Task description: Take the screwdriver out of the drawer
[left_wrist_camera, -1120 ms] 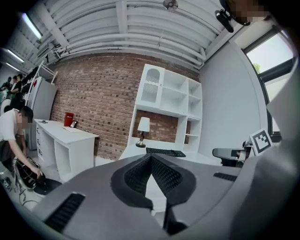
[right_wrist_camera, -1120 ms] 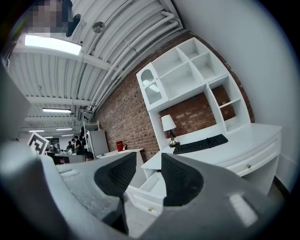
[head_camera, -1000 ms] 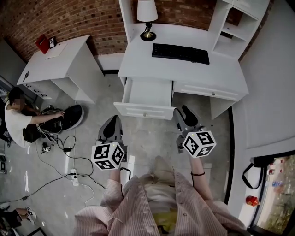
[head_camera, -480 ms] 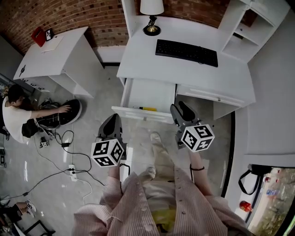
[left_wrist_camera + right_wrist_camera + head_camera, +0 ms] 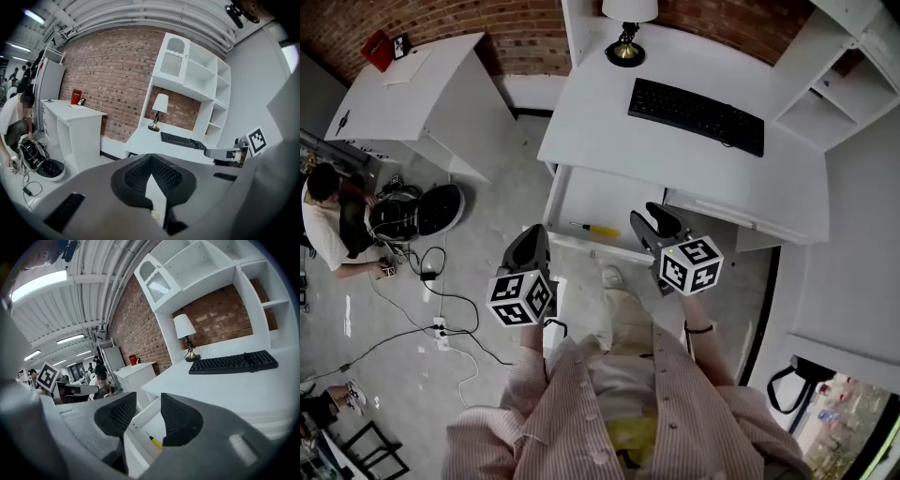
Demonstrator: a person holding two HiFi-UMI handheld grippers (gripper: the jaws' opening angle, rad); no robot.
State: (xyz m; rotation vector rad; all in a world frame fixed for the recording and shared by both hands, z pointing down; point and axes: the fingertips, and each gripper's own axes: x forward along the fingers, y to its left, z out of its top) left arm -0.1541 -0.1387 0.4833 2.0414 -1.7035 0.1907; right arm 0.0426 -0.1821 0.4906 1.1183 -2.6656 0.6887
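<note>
Left gripper [image 5: 150,158] hangs over the floor [image 5: 487,281] at about eight o'clock from the open drawer [image 5: 581,192], short of the desk. Its jaws are pressed together at the tips with nothing between them. Right gripper [image 5: 148,403] hovers at about four o'clock from the drawer, by the right end of its front panel, jaws parted and empty. Through that gap its own view looks down on the screwdriver [image 5: 155,442]. It lies flat inside the drawer, close behind the front panel, its yellow handle toward three o'clock and its dark shaft toward nine. Beyond the drawer spreads the white desk [image 5: 609,131], with a black keyboard [image 5: 696,115] at one o'clock and a lamp [image 5: 628,37] at twelve. Farther off, at ten o'clock, stands a white side table [image 5: 412,94]. At nine o'clock a person [image 5: 328,220] crouches on the floor over cables [image 5: 441,309].
</note>
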